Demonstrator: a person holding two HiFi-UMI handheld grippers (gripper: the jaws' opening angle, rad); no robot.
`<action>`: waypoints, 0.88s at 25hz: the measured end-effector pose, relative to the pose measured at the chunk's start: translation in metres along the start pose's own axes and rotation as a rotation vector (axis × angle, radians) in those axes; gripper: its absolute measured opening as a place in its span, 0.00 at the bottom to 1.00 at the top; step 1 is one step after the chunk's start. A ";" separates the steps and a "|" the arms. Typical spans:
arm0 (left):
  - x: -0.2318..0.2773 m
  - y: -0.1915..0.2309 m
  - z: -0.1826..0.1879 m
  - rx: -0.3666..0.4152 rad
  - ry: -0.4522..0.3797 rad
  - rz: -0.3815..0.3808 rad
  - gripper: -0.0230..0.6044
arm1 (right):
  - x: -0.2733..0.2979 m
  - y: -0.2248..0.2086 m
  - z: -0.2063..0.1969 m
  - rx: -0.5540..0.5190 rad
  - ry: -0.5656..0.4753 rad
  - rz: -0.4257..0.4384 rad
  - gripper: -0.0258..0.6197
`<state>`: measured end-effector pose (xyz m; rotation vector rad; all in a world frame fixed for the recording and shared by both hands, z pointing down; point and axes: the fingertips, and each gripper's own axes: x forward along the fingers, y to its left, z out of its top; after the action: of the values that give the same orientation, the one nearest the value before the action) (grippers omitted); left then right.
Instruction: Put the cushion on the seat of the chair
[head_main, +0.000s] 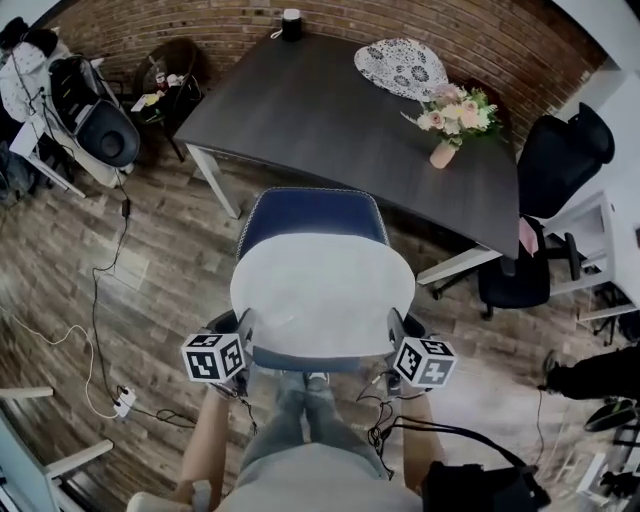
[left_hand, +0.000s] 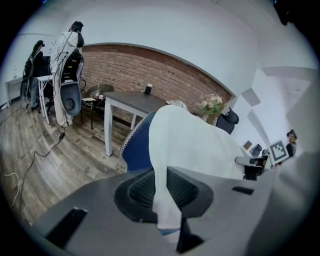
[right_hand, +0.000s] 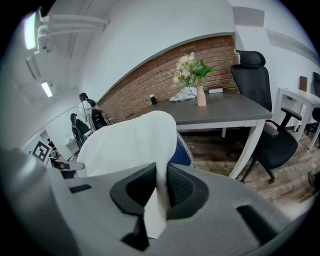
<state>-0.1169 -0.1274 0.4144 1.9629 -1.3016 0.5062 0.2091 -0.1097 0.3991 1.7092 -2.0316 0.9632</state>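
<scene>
A pale round cushion (head_main: 322, 290) is held flat over the blue seat of the chair (head_main: 312, 215), which stands in front of the dark table. My left gripper (head_main: 243, 335) is shut on the cushion's near left edge (left_hand: 162, 200). The right gripper (head_main: 395, 332) is shut on its near right edge (right_hand: 156, 200). In both gripper views the white fabric (left_hand: 190, 140) runs out from between the ribbed pads and hides most of the chair; only a strip of blue seat (right_hand: 181, 150) with lace trim shows past it.
A dark table (head_main: 300, 110) holds a flower vase (head_main: 445, 150), a lace-covered item (head_main: 402, 65) and a small black object (head_main: 291, 22). Black office chairs (head_main: 540, 200) stand at right, a rack and chair (head_main: 95, 125) at left. Cables (head_main: 100, 330) lie on the wooden floor. The person's legs (head_main: 300, 410) are below.
</scene>
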 end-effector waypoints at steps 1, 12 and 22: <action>0.005 0.001 -0.007 -0.002 0.012 0.002 0.11 | 0.003 -0.003 -0.008 0.005 0.012 -0.001 0.12; 0.065 0.042 -0.110 -0.064 0.177 0.028 0.11 | 0.053 -0.026 -0.113 0.052 0.176 -0.016 0.12; 0.102 0.083 -0.203 -0.127 0.275 0.043 0.11 | 0.093 -0.035 -0.202 0.061 0.298 -0.017 0.12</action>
<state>-0.1368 -0.0595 0.6459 1.6974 -1.1734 0.6720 0.1844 -0.0459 0.6139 1.5038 -1.8096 1.2049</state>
